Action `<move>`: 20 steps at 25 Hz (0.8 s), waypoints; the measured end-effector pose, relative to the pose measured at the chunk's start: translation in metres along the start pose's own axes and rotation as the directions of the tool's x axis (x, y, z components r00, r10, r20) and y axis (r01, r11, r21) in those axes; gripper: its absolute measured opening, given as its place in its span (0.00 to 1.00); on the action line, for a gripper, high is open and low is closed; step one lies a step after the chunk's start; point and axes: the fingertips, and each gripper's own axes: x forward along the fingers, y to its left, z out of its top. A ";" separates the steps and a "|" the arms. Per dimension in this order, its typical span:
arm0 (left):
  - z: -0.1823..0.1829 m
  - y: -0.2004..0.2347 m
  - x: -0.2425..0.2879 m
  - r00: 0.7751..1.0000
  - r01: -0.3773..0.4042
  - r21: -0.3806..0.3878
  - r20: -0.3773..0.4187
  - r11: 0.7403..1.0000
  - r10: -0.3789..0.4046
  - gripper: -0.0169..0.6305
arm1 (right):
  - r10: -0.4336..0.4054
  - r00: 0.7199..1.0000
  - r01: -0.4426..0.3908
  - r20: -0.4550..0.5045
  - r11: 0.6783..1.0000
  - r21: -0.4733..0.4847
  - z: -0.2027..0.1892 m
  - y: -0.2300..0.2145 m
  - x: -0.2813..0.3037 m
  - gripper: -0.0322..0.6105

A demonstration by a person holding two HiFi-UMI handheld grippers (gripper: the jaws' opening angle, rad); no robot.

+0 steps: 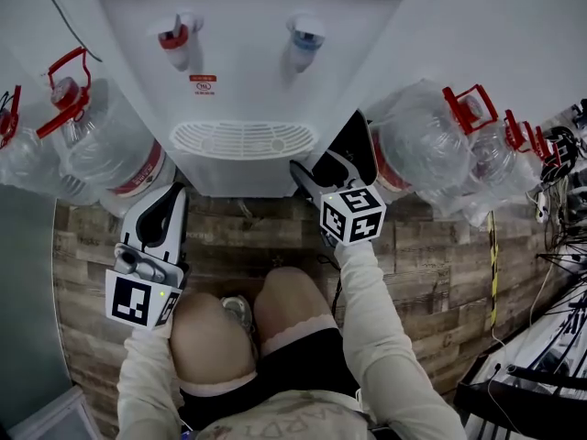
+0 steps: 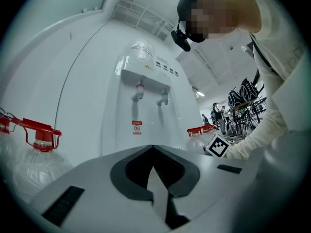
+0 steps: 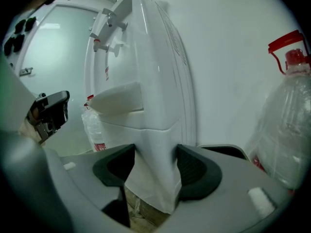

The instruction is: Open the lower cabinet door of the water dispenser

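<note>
The white water dispenser (image 1: 238, 62) stands in front of me, its lower cabinet front (image 1: 240, 183) just below the drip grille (image 1: 243, 140). My right gripper (image 1: 307, 180) is at the cabinet's right front corner. In the right gripper view its jaws (image 3: 153, 154) stand wide, with the white corner edge of the lower cabinet (image 3: 156, 174) between the dark pads (image 3: 194, 171); I see no firm squeeze. My left gripper (image 1: 168, 211) hangs to the left of the dispenser, apart from it, jaws together (image 2: 153, 149) and empty.
Large water bottles with red caps crowd both sides of the dispenser (image 1: 101, 149) (image 1: 431, 145); one stands close on the right gripper's right (image 3: 286, 130). My knees (image 1: 275, 310) are low over the wooden floor (image 1: 440, 255). Cables and racks lie at far right (image 1: 559, 273).
</note>
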 end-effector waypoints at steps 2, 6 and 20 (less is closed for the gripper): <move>-0.002 -0.002 0.000 1.000 0.006 -0.001 -0.003 1.000 -0.006 0.03 | -0.007 1.000 0.007 0.001 1.000 0.004 -0.001 0.000 -0.001 0.49; -0.002 -0.001 0.000 1.000 0.004 -0.001 -0.004 1.000 -0.004 0.03 | -0.034 0.999 0.034 0.017 0.999 0.020 -0.001 0.000 -0.006 0.43; 0.000 -0.010 0.002 1.000 0.019 0.000 0.008 1.000 -0.019 0.03 | -0.075 0.997 0.075 0.014 0.997 0.005 -0.002 0.001 -0.009 0.40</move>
